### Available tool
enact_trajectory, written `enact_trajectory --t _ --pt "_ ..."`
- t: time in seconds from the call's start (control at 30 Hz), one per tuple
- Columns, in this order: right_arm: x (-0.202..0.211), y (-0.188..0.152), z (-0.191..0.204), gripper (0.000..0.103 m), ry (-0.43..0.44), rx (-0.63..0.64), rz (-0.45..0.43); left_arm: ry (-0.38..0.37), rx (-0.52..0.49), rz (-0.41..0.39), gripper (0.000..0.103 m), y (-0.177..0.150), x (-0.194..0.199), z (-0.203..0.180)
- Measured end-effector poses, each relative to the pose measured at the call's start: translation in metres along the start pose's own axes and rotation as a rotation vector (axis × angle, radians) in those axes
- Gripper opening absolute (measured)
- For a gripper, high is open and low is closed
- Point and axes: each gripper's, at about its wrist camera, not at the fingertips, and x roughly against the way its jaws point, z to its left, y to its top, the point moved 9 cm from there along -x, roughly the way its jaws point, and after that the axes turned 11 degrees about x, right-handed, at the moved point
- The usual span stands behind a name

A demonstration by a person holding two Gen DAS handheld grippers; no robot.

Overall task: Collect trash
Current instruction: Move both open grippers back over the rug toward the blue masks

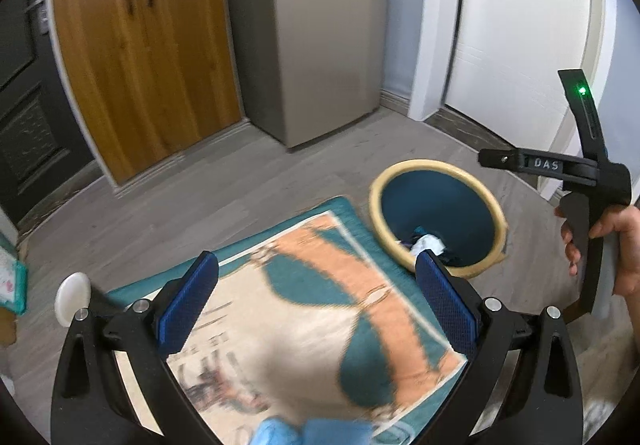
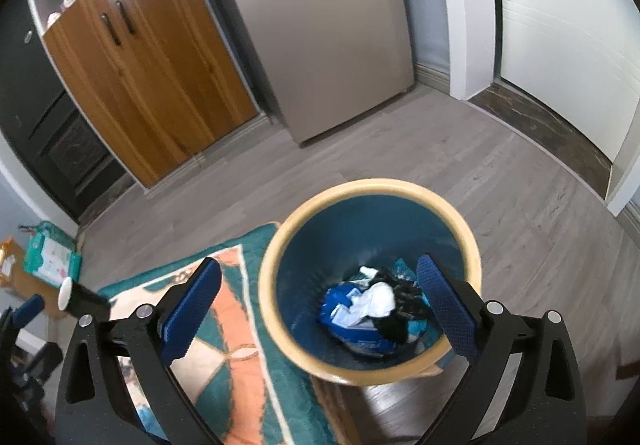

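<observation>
A round bin (image 2: pixel 372 187) with a yellow rim and a dark blue inside stands on the grey wood floor at the corner of a rug. In it lie crumpled white paper (image 2: pixel 376 301), a blue wrapper (image 2: pixel 340 311) and something black. My right gripper (image 2: pixel 320 309) hangs above the bin's near side, open and holding nothing. My left gripper (image 1: pixel 316 301) is open over the teal and orange rug (image 1: pixel 320 285), with the bin (image 1: pixel 438 169) ahead to its right. A blurred light-blue thing (image 1: pixel 316 431) lies at the bottom edge. A hand (image 1: pixel 616 245) grips the right gripper's handle.
Beyond the bin stand a wooden two-door cabinet (image 2: pixel 148 85) and a grey fridge (image 2: pixel 320 29). A white door (image 1: pixel 520 25) is at the back right and a dark door (image 1: pixel 24 105) at the left. A teal and white package (image 2: pixel 50 257) lies on the floor at the left.
</observation>
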Motion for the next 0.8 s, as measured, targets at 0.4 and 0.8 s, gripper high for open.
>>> enact_trajectory --t 0.4,0.8 --pt "0.007 -0.031 0.070 0.098 0.038 0.127 0.038 0.138 0.096 -0.001 0.097 -0.042 0.026 0.088" --pt "-0.011 -0.096 0.162 0.098 0.110 0.273 0.095 0.152 0.146 -0.057 0.097 -0.050 0.050 0.123"
